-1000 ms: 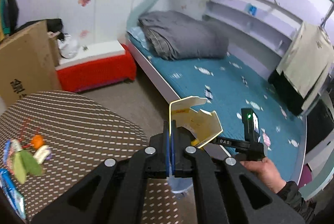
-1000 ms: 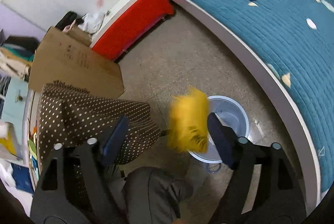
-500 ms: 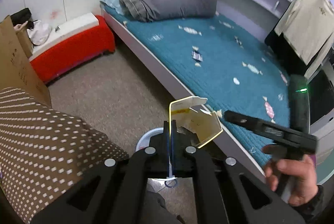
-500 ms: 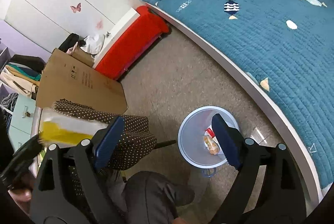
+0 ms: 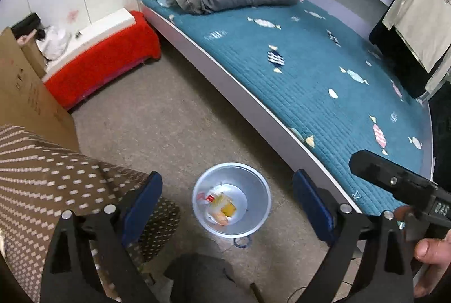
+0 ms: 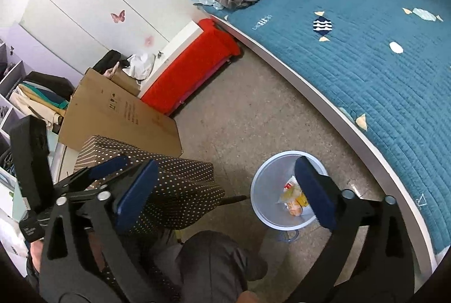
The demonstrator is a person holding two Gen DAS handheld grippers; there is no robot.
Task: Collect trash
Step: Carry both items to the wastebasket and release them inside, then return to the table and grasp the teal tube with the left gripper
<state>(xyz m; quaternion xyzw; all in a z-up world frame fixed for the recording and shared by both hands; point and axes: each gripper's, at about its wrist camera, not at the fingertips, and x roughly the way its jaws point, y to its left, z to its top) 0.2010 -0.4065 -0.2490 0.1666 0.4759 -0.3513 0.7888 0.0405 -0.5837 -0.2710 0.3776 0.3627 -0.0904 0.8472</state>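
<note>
Both our grippers gape empty above the bin: left gripper just opened, right gripper opening too. Trash lies at the bin's bottom (light, crinkly wrappers, we judge; pinch any next piece by an edge).

- In the right wrist view, the right gripper's blue finger pad hides part of the wrappers in the pale round plastic bin.
- The brown dotted tablecloth runs off the left wrist view's left edge.

Speckled grey floor, pale trash bin standing on it, red bench, leaning cardboard
</note>
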